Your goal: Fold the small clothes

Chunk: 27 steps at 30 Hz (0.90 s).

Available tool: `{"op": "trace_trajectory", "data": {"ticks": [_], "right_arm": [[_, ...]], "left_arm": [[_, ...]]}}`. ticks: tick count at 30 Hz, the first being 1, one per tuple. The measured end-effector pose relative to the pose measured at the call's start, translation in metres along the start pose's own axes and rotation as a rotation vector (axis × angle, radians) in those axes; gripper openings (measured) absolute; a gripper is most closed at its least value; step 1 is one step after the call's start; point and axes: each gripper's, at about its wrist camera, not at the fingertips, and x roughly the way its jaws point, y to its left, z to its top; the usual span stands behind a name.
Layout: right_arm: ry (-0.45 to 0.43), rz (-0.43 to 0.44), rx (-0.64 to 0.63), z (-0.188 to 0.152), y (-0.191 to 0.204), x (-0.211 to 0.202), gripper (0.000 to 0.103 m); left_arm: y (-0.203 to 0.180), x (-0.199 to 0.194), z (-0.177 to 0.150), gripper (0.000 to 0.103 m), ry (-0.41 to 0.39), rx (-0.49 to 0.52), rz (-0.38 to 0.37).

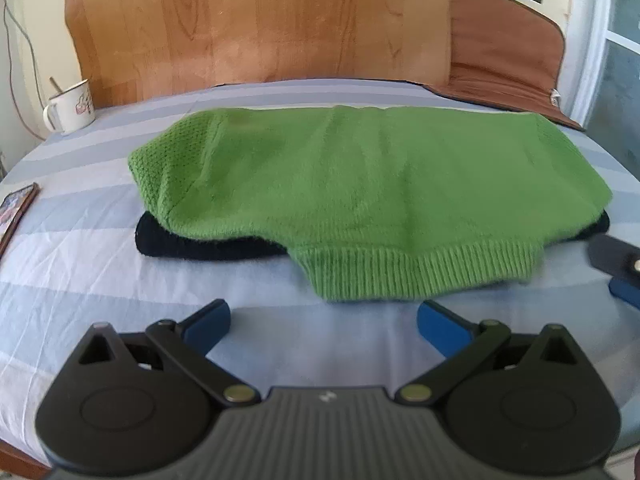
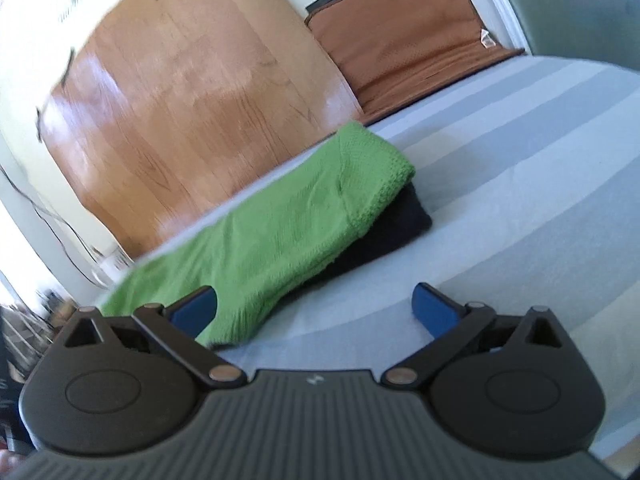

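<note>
A black garment is lying mostly hidden under a folded green sweater, showing only a dark edge along the front left and a corner at the right. At the right edge of the left wrist view, a dark finger with a blue pad, belonging to the right gripper, is poking in, cut off by the frame. The right wrist view is tilting and looking blurred, so the clutter at its far left is hard to make out.

The sweater is sitting near the middle of a bed, on a sheet with pale blue and white stripes. A wooden headboard is standing behind it, with a brown cushion leaning beside it. A phone is lying at the bed's left edge, partly cut off.

A white mug is standing at the far left corner with a thin handle sticking out; its contents cannot be seen.

The left gripper is hovering just in front of the sweater's ribbed hem, jaws spread wide, gripping nothing. The right gripper's jaws are also standing fully apart, empty, with the sweater's near corner lying between them.
</note>
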Motion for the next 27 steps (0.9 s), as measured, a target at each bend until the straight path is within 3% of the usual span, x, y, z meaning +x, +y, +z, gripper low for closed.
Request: {"op": "trace_trajectory", "data": {"ticks": [4, 8, 10, 19, 27], "right_arm": [[-0.015, -0.056, -0.031, -0.004, 0.008, 0.002, 0.103], [-0.065, -0.025, 0.115, -0.006, -0.010, -0.005, 0.103], [-0.050, -0.019, 0.142, -0.002, -0.012, -0.004, 0.103], [-0.027, -0.091, -0.004, -0.013, 0.017, -0.001, 0.103], [-0.032, -0.089, -0.063, -0.016, 0.031, 0.004, 0.103]], "left_arm": [[0.001, -0.003, -0.003, 0.103, -0.004, 0.019, -0.026], [0.003, -0.006, -0.006, 0.103, -0.017, 0.018, -0.046], [0.004, -0.006, -0.007, 0.103, -0.022, 0.031, -0.049], [0.005, -0.007, -0.007, 0.103, -0.016, 0.071, -0.072], [0.029, -0.009, 0.006, 0.103, 0.021, 0.027, -0.072]]}}
